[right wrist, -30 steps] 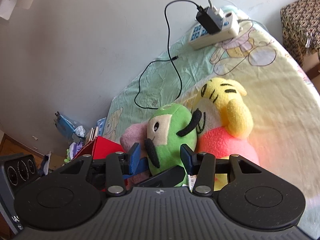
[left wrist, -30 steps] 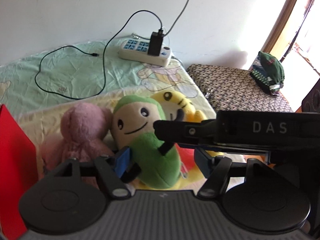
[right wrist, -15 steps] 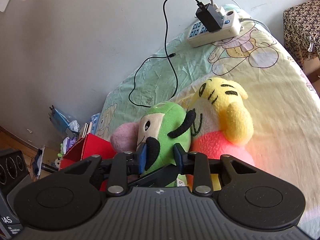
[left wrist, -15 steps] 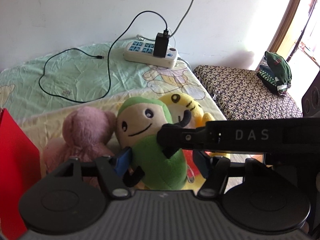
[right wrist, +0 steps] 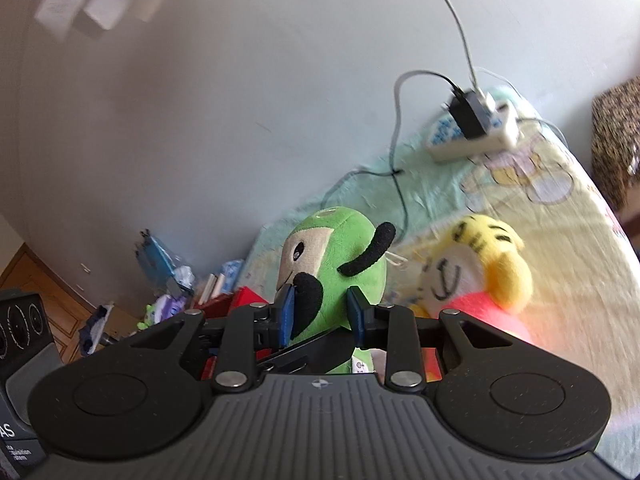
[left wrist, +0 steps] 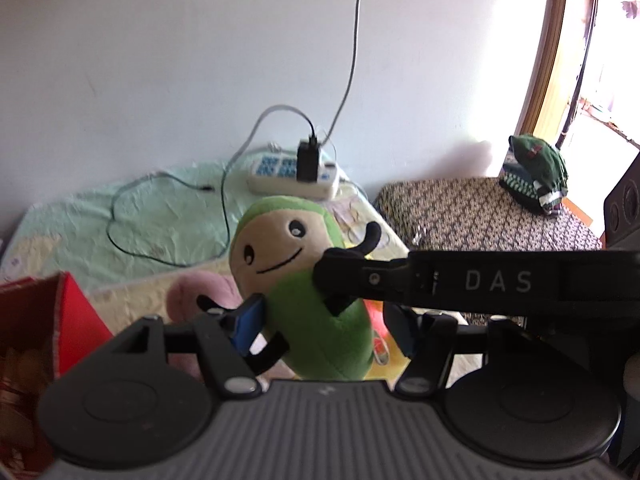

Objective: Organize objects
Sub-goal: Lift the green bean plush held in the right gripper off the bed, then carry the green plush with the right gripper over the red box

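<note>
Item: green plush [right wrist: 340, 256], pinched at the middle by my right gripper [right wrist: 320, 316]. My left gripper [left wrist: 324, 326] gapes, empty. Risk: soft stuffing slips; loose arm snags.

Pink plush [left wrist: 200, 292] mostly hidden behind green plush [left wrist: 312, 292]; red box [left wrist: 36, 320] cut off left; yellow plush [right wrist: 480, 264] blurred.
</note>
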Demonstrator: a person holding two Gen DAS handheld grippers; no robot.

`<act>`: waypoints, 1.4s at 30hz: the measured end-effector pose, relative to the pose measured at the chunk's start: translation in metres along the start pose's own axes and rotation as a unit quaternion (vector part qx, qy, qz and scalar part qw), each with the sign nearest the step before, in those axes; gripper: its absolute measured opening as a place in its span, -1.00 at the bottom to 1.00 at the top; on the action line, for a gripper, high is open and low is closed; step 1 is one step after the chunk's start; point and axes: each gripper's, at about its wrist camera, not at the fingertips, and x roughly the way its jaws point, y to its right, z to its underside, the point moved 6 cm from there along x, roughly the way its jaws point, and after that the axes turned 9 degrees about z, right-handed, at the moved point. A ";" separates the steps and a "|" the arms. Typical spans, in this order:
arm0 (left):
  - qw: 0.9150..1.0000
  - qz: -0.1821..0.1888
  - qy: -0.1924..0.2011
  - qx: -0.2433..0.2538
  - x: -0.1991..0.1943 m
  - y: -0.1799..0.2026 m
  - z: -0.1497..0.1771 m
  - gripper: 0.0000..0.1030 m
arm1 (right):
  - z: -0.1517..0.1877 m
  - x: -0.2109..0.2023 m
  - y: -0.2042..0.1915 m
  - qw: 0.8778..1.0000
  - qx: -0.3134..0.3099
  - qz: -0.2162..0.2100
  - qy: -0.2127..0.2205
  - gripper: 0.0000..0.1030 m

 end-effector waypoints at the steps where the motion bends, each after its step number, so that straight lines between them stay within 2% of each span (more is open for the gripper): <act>1: 1.000 -0.003 0.007 0.002 -0.006 0.000 -0.001 0.27 | 0.000 -0.002 -0.004 1.000 -0.004 -0.005 0.006 -0.40; 5: 0.999 -0.021 0.032 0.008 -0.031 -0.003 -0.004 0.27 | 0.000 -0.007 -0.023 0.999 -0.018 -0.028 0.021 -0.40; 11: 0.996 -0.064 0.059 0.006 -0.070 -0.027 0.000 0.27 | 0.010 0.006 -0.066 0.997 -0.040 -0.066 0.020 -0.40; 16: 0.994 -0.089 0.070 -0.008 -0.101 -0.066 0.010 0.27 | 0.024 0.032 -0.109 0.994 -0.060 -0.086 0.009 -0.40; 22: 0.991 -0.109 0.073 -0.018 -0.138 -0.130 0.022 0.27 | 0.049 0.072 -0.169 0.993 -0.078 -0.093 0.000 -0.39; 30: 0.990 -0.128 0.055 -0.027 -0.173 -0.218 0.047 0.27 | 0.087 0.129 -0.233 0.992 -0.076 -0.096 -0.027 -0.39; 39: 0.990 -0.139 0.008 -0.013 -0.179 -0.288 0.078 0.27 | 0.130 0.180 -0.267 0.993 -0.036 -0.078 -0.083 -0.39; 42: 0.991 -0.136 -0.006 -0.011 -0.176 -0.304 0.085 0.19 | 0.141 0.194 -0.274 0.993 -0.034 -0.064 -0.098 -0.38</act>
